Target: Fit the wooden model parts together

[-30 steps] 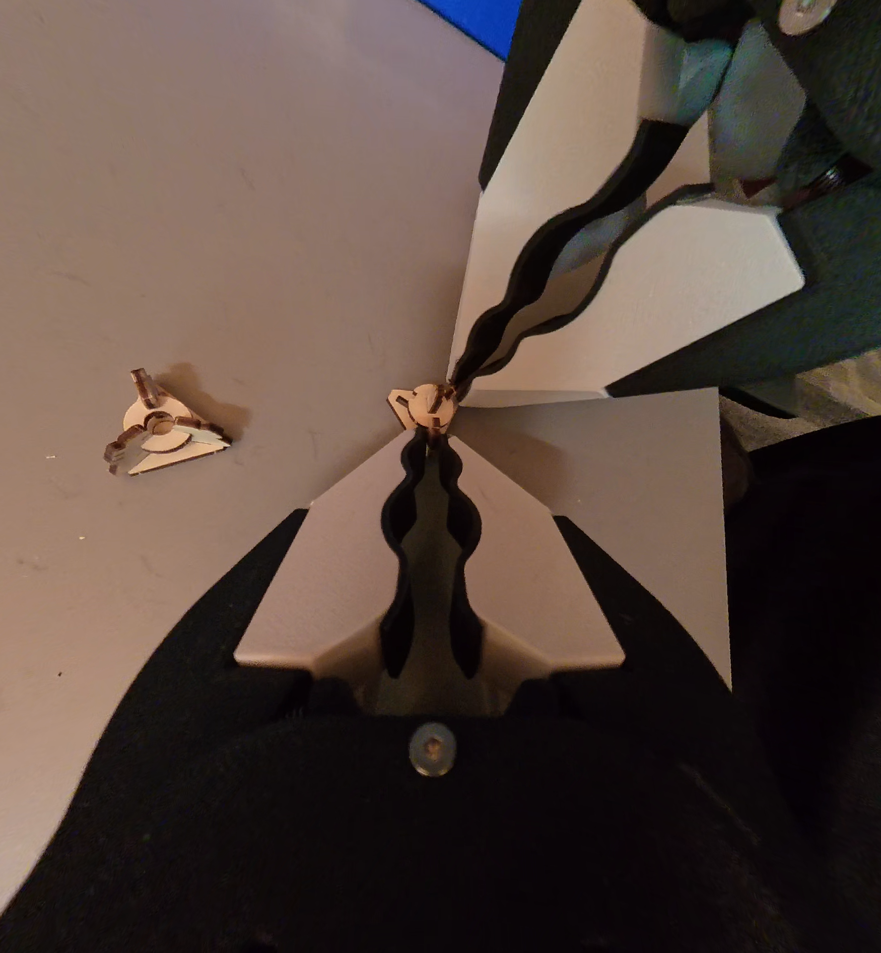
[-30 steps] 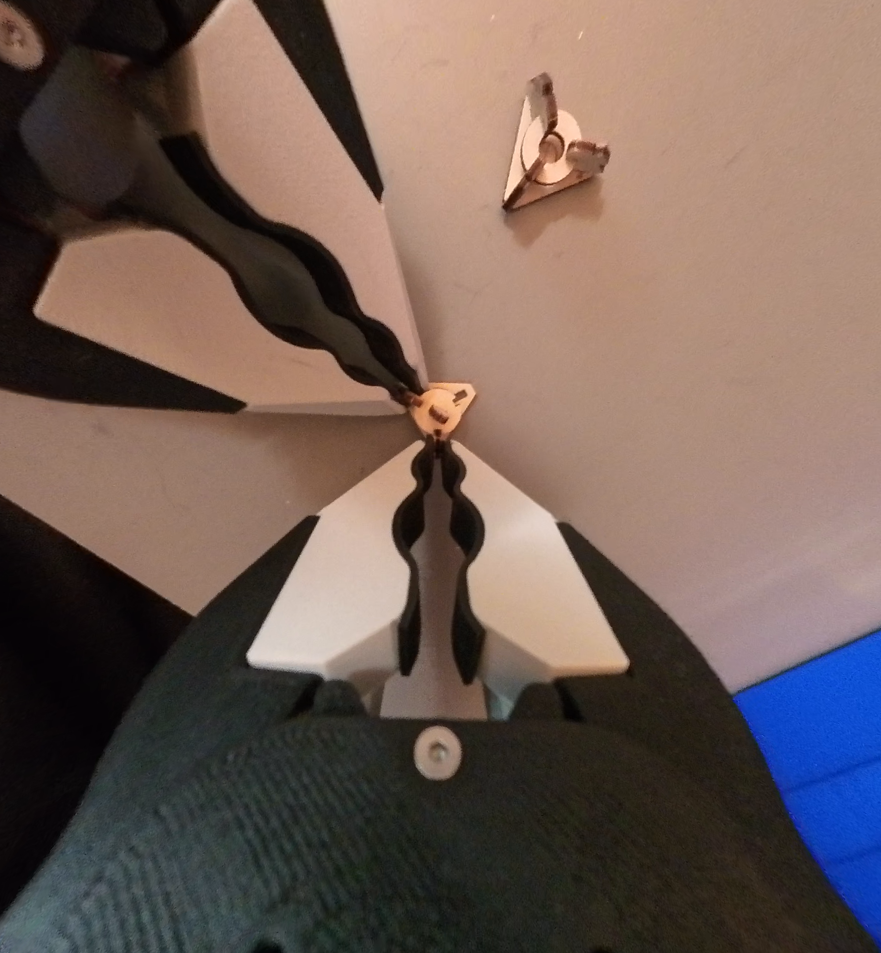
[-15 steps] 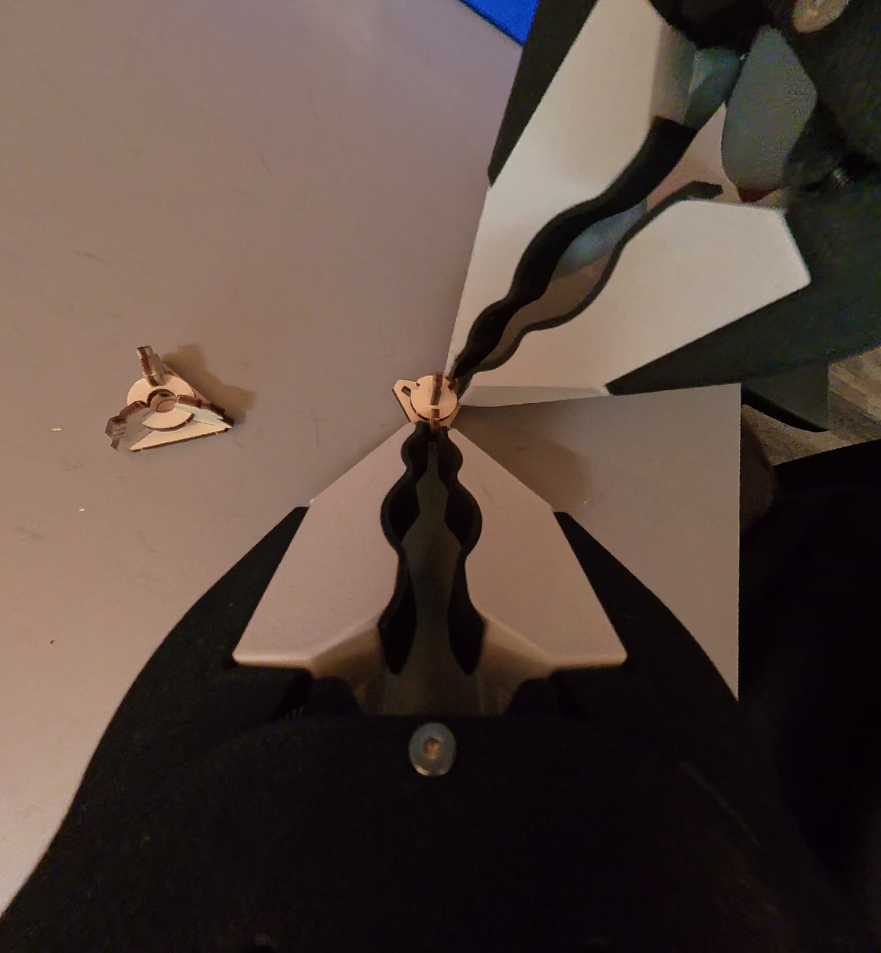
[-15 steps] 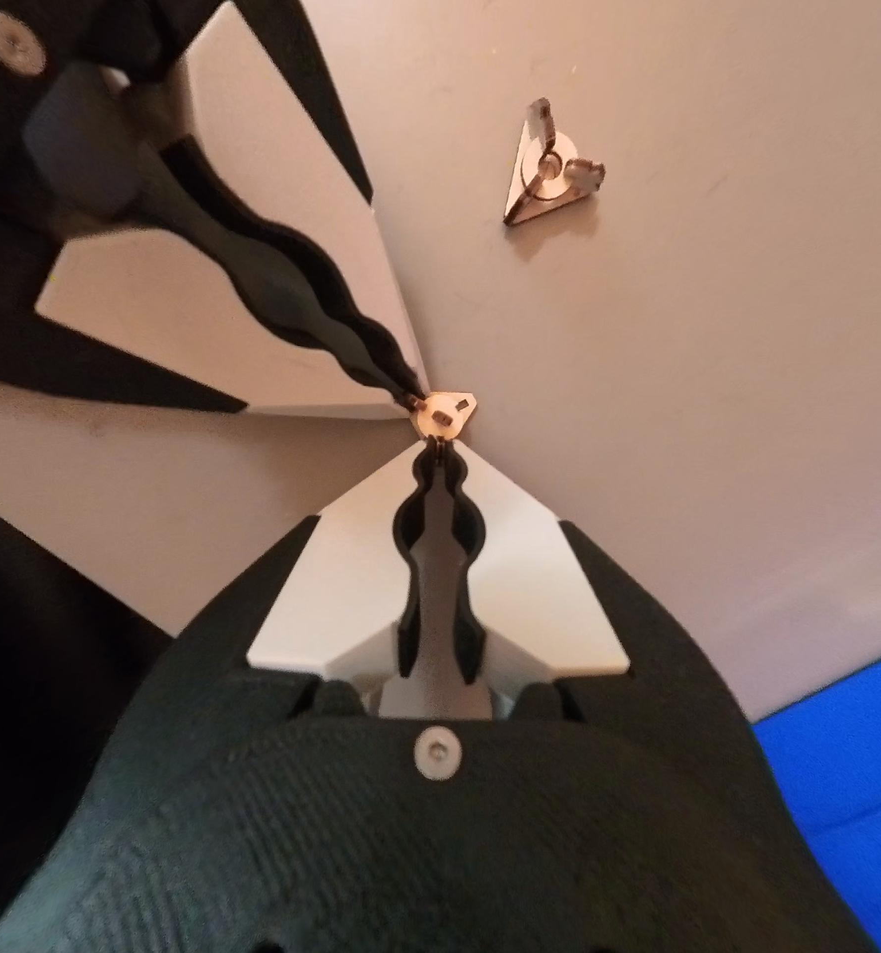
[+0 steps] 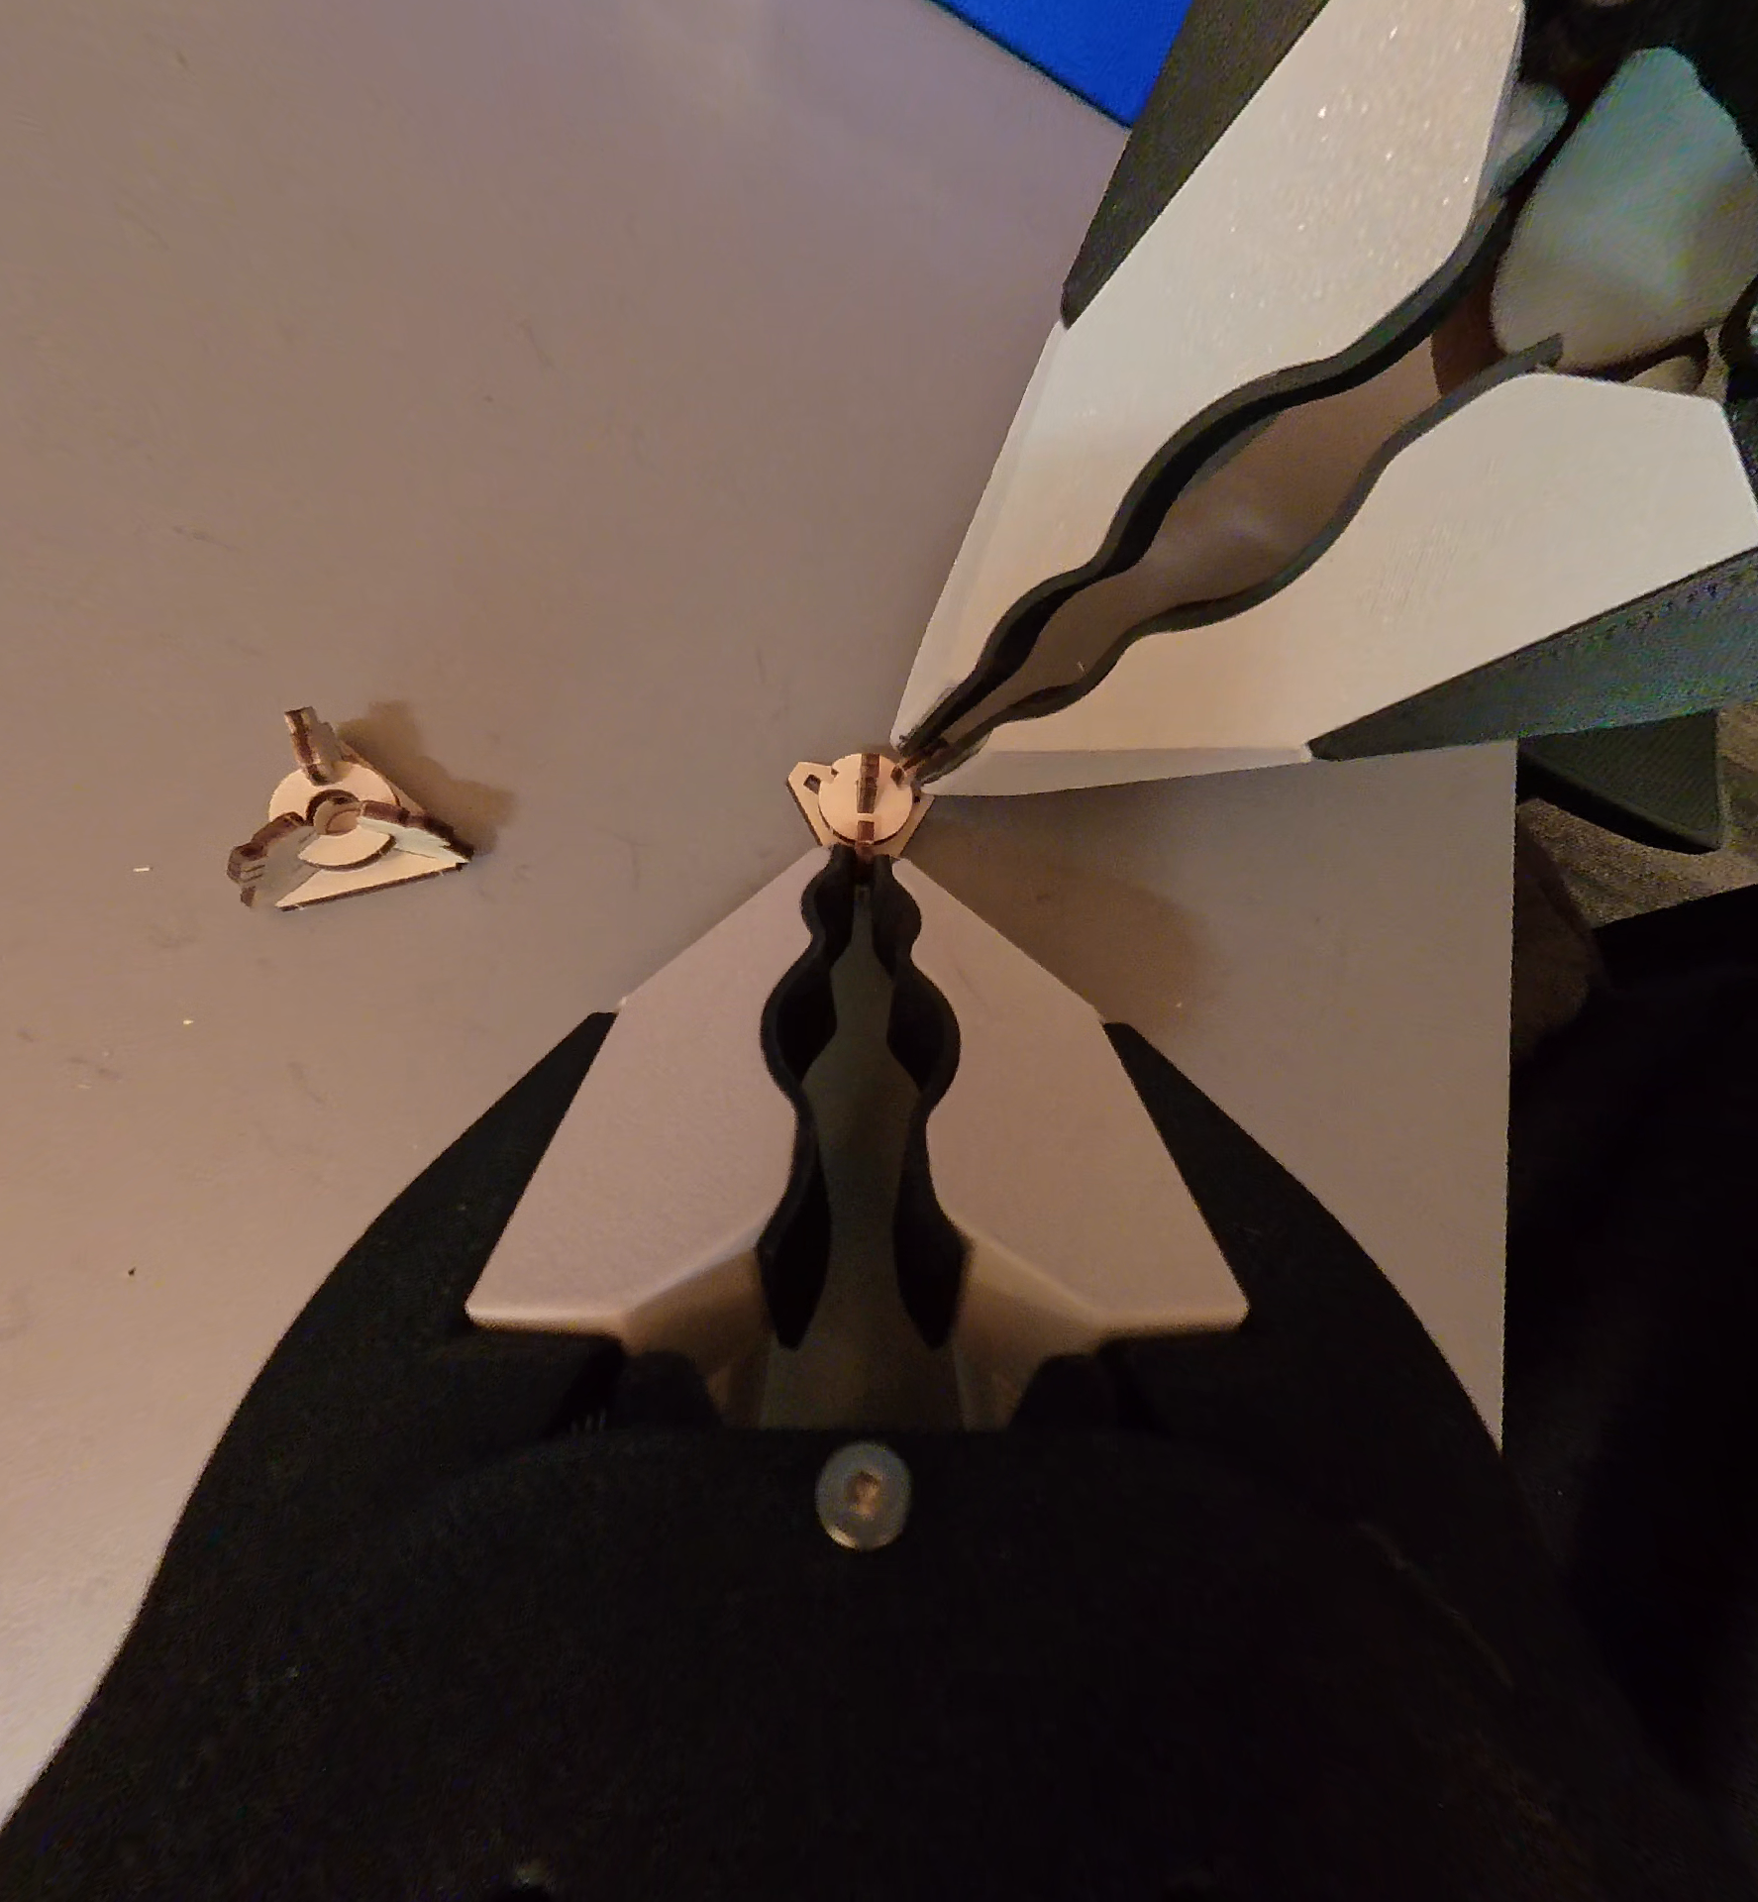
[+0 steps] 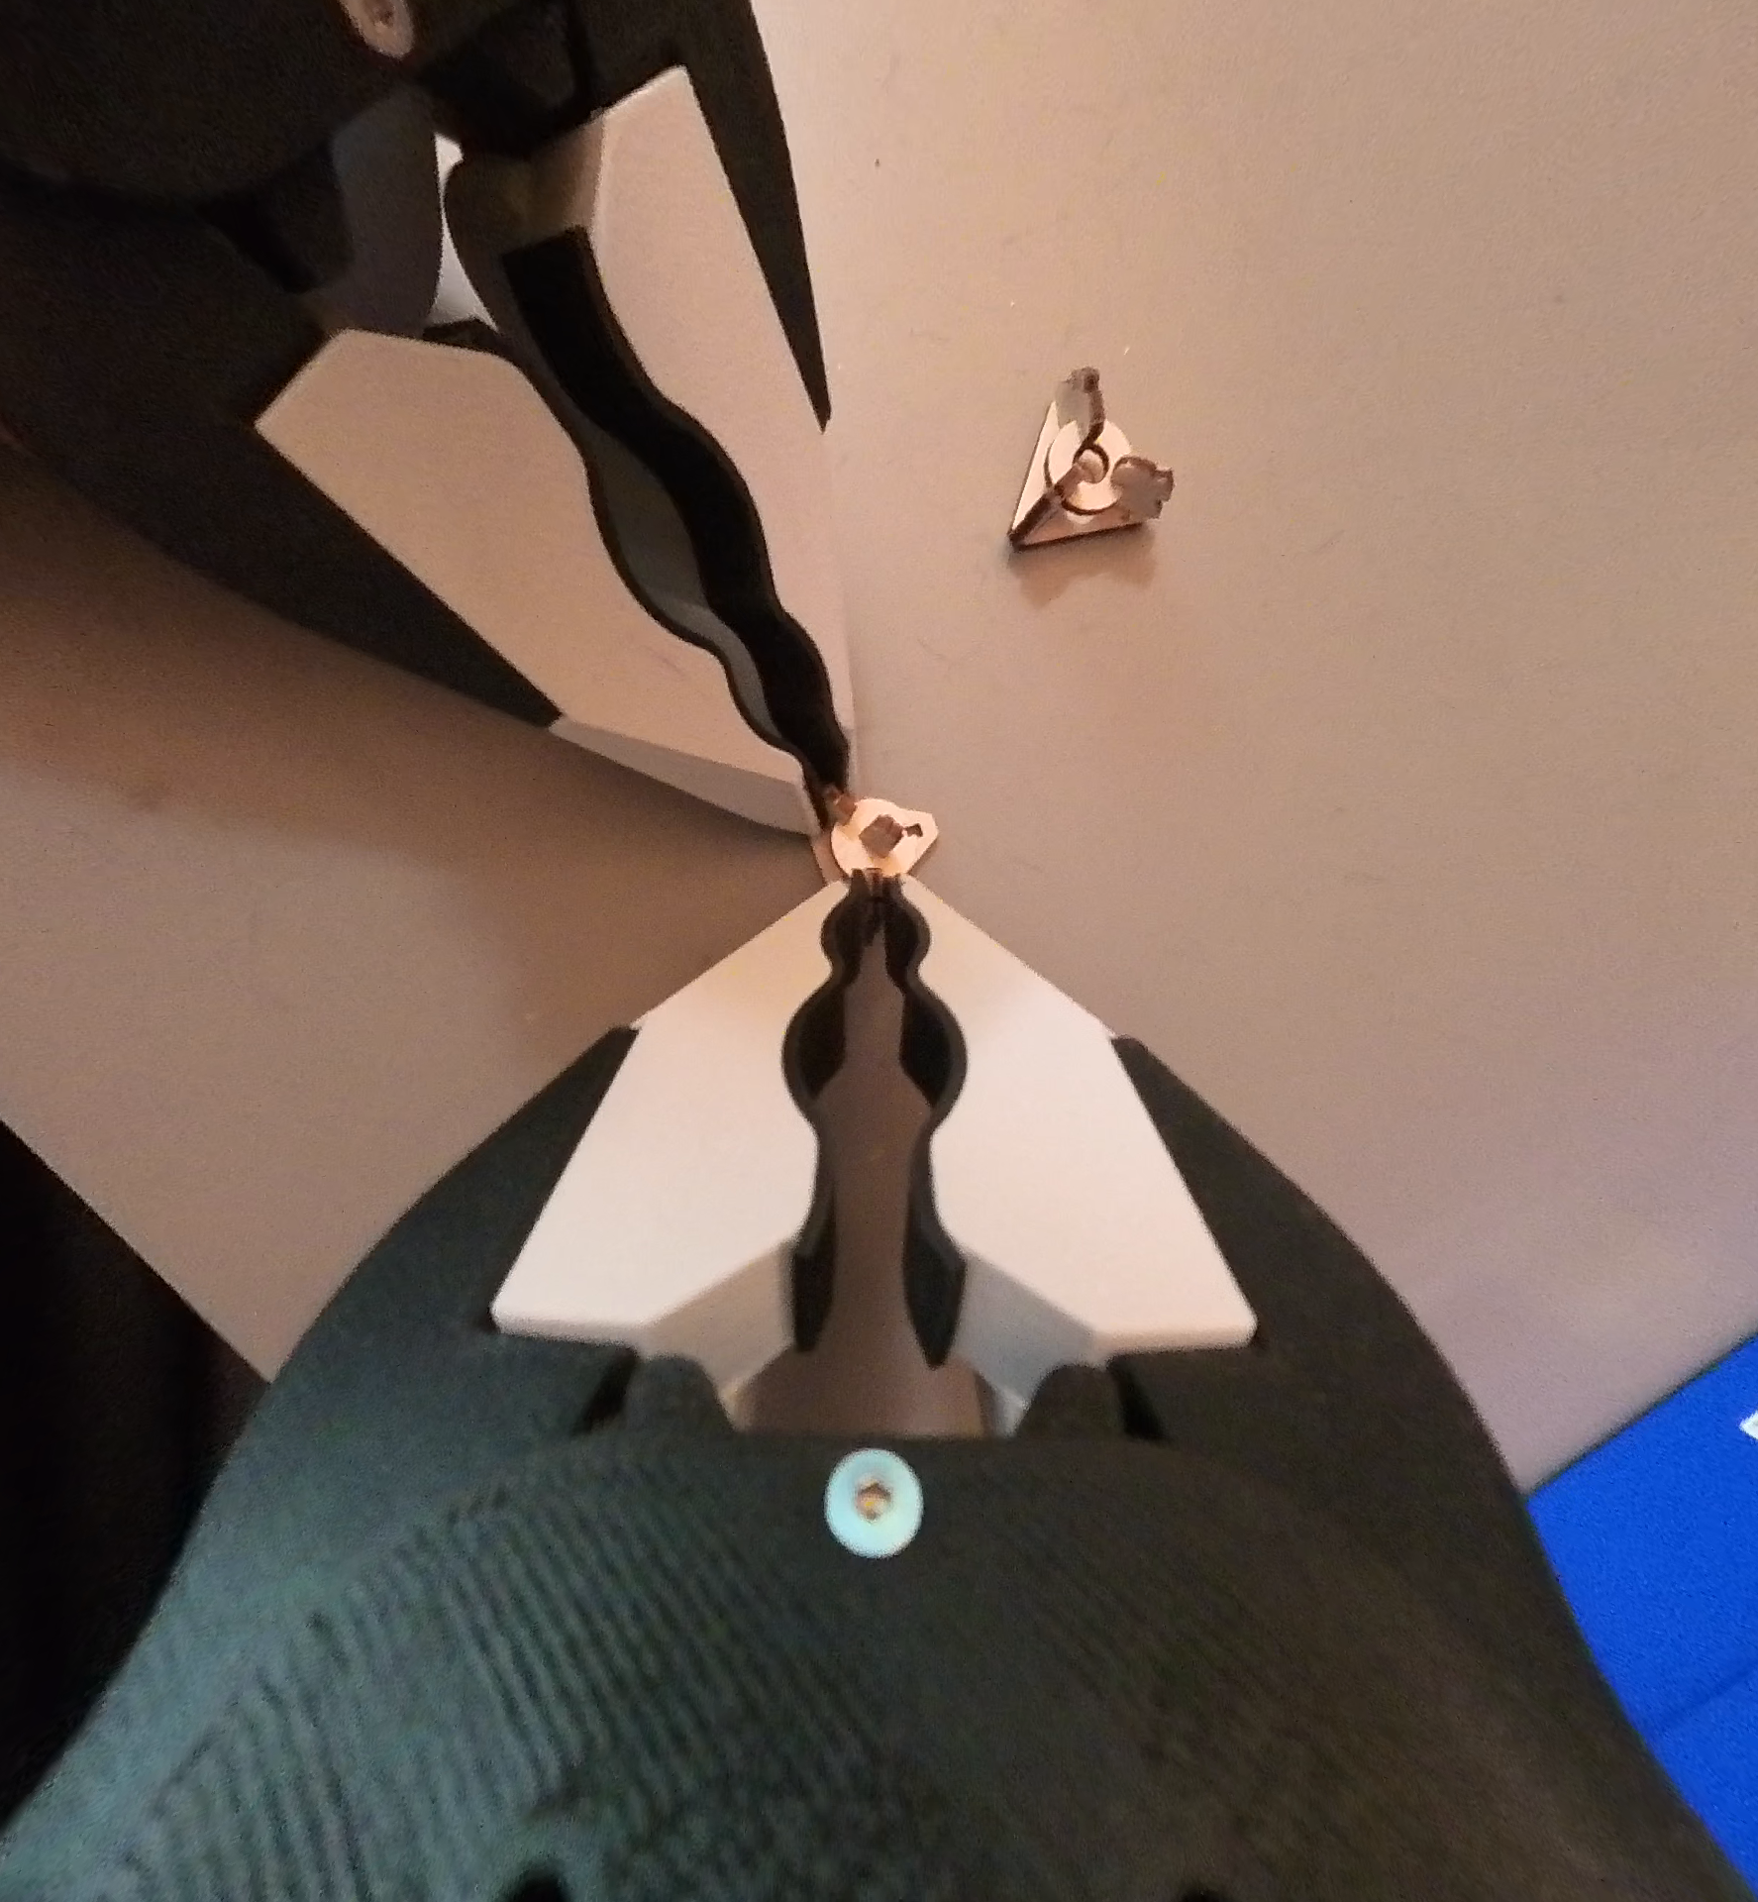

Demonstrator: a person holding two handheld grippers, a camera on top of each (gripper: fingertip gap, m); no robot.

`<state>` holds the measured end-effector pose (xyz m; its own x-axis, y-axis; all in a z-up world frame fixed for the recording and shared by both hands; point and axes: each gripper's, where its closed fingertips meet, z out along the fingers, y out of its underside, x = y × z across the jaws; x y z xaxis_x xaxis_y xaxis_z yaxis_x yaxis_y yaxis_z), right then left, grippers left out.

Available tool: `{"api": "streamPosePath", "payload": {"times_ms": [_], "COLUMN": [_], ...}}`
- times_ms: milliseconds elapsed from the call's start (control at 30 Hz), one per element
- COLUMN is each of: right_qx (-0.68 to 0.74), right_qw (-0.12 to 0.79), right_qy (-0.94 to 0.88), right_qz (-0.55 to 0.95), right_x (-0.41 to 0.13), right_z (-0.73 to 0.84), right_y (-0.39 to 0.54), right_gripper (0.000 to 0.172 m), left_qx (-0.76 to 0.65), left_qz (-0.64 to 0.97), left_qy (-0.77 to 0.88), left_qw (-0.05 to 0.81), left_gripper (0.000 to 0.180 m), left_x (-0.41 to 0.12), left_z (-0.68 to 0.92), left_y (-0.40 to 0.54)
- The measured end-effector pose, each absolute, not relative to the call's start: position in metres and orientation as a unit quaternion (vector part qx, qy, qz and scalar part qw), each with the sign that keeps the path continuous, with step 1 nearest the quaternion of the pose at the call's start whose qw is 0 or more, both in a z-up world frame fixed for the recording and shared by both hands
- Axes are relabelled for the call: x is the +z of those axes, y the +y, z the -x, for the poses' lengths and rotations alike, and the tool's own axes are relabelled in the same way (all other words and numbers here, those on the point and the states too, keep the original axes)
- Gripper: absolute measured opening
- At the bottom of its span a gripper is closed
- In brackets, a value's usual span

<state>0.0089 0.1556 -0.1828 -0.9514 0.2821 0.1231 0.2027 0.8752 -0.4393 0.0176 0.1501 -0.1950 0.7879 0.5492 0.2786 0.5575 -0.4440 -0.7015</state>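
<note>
Both tongs [image 5: 862, 865] [image 6: 869, 887] pinch one small wooden assembly [image 5: 859, 813]; another [image 5: 339, 823] lies apart

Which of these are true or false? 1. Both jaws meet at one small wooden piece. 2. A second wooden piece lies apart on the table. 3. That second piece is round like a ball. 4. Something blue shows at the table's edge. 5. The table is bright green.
1. True: the left gripper and right gripper close on the small wooden piece.
2. True: the second wooden piece lies alone on the table.
3. False: it is flat and triangular.
4. True: a blue surface.
5. False: it is pale grey.
</note>
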Motion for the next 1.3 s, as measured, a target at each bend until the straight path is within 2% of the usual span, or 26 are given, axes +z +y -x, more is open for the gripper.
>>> {"api": "streamPosePath", "payload": {"times_ms": [333,733,967,1200,1300], "right_qx": [0.218,0.141,0.138,0.135,0.117], "right_qw": [0.073,0.11,0.097,0.037,0.046], "right_qy": [-0.955,-0.959,-0.954,-0.954,-0.96], "right_qz": [0.185,0.22,0.248,0.264,0.248], "right_x": [-0.1848,-0.1865,-0.187,-0.1881,-0.1887], "right_z": [-0.0097,-0.0075,-0.0079,-0.0076,-0.0077], "right_y": [0.1575,0.1563,0.1564,0.1528,0.1524], "right_gripper": [0.001,0.001,0.001,0.0,0.0], "left_qx": [0.005,0.027,0.018,0.006,0.016], "left_qz": [0.853,0.85,0.842,0.831,0.834], "left_qy": [-0.323,-0.328,-0.345,-0.363,-0.361], "left_qw": [0.409,0.41,0.415,0.421,0.417], "left_gripper": [0.003,0.003,0.003,0.003,0.003], "left_x": [-0.1951,-0.1954,-0.1951,-0.1949,-0.1953], "left_z": [-0.0174,-0.0165,-0.0166,-0.0145,-0.0144], "left_y": [0.1506,0.1493,0.1493,0.1468,0.1465]}}
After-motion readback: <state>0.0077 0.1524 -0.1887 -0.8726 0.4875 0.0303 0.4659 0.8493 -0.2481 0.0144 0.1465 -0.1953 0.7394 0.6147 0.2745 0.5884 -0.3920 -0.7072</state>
